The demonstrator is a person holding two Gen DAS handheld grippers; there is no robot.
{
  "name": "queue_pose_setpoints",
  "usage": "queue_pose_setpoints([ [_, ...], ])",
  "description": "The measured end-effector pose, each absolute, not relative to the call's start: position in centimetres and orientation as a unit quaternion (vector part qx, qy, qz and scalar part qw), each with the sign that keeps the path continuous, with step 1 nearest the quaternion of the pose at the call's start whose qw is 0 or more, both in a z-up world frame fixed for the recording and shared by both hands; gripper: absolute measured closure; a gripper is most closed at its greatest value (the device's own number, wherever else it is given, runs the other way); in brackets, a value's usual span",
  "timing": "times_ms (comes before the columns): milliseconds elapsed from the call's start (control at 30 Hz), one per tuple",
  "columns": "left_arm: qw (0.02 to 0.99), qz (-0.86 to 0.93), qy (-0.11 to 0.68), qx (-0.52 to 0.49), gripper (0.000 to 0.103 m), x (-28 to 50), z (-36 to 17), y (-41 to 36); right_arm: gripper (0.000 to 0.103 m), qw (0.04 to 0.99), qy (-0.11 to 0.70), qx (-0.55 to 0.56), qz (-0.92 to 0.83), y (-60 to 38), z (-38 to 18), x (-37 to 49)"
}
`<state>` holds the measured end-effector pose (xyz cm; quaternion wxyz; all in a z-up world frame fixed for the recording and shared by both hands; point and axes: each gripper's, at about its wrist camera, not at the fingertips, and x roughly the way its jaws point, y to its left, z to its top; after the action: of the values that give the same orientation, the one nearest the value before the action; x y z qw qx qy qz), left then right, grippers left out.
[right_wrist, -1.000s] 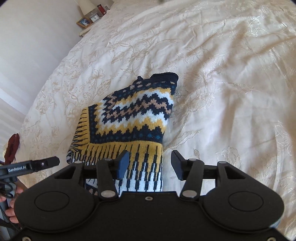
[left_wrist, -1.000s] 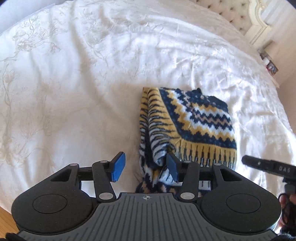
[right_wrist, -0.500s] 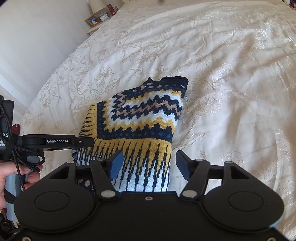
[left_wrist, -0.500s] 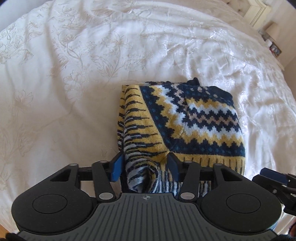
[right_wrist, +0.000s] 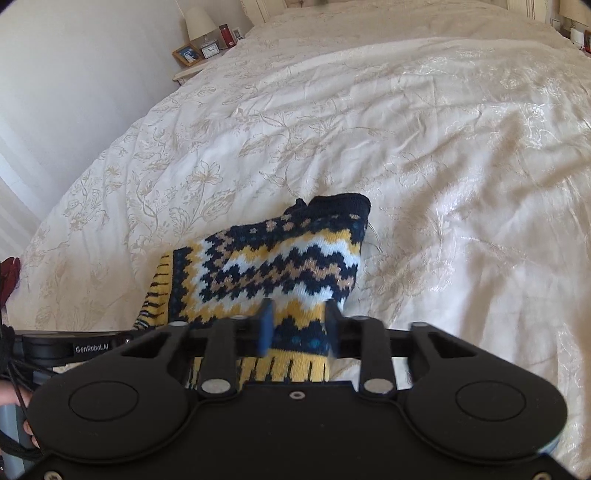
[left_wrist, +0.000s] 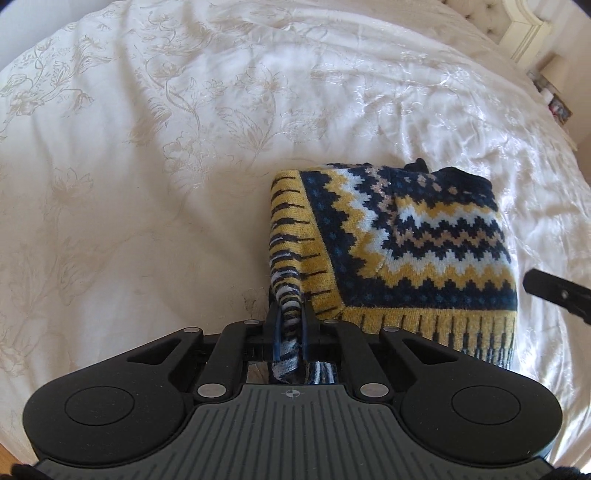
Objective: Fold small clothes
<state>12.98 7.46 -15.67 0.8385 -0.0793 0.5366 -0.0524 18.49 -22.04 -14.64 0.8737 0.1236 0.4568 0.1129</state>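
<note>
Where the patterned knit garment (left_wrist: 406,243) lies folded on the cream floral bedspread (left_wrist: 155,155), both tongs sit at its near hem. The garment is navy, mustard, white and tan in zigzag bands, with a striped mustard-and-navy ribbed hem; the navy neckline points away from the cameras, toward the head of the bed.

Left gripper (left_wrist: 290,332): fingers drawn close together, clenched on a bunched strip of the striped ribbed edge at the garment's left near corner. The pinched fabric rises in a narrow ridge from the bedspread into the jaws and hangs a little behind them.

Right gripper (right_wrist: 297,330): fingers partly closed, one on each side of the hem band on the garment's right near portion. Blue pad (right_wrist: 265,330) visible on the left finger. Fabric fills the gap between the fingers; both look to be pressing on it, so recorded as grasping the hem. Slight motion blur on the fingertips.

Readable writing: "GenRobot.AI" in pale letters on a black bar (right_wrist: 74,347) at the lower left of the right wrist view, which belongs to the other handheld device. A hand (right_wrist: 14,397) shows at that frame edge, holding a grey handle with black cable.

Background, right wrist view: bedside table (right_wrist: 192,70) at the far left of the bed with a lamp (right_wrist: 199,22), a framed photo (right_wrist: 187,54), a small clock (right_wrist: 211,50) and a red item (right_wrist: 224,34). Clock face too small to read.
</note>
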Motion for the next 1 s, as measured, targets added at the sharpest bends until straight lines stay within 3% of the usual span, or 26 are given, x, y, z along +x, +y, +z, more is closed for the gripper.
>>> queue_pose_setpoints([
  [333,0.83,-0.065,0.547,-0.084,0.089,13.6,-16.5,7.7,0.088,0.831,0.535,0.098,0.116,-19.2,-20.9,25.8],
  [667,0.826,-0.091,0.55,-0.076,0.083,13.9,-16.7,8.2,0.082,0.863,0.482,0.142,0.053,-22.2,-18.1,23.9],
  [833,0.823,-0.102,0.554,-0.074,0.083,14.2,-16.9,8.3,0.081,0.853,0.503,0.134,0.04,-22.1,-19.6,25.0],
  [1000,0.824,-0.113,0.552,-0.05,0.071,14.4,-16.8,8.2,0.082,0.843,0.52,0.134,0.033,-21.3,-20.9,26.7],
])
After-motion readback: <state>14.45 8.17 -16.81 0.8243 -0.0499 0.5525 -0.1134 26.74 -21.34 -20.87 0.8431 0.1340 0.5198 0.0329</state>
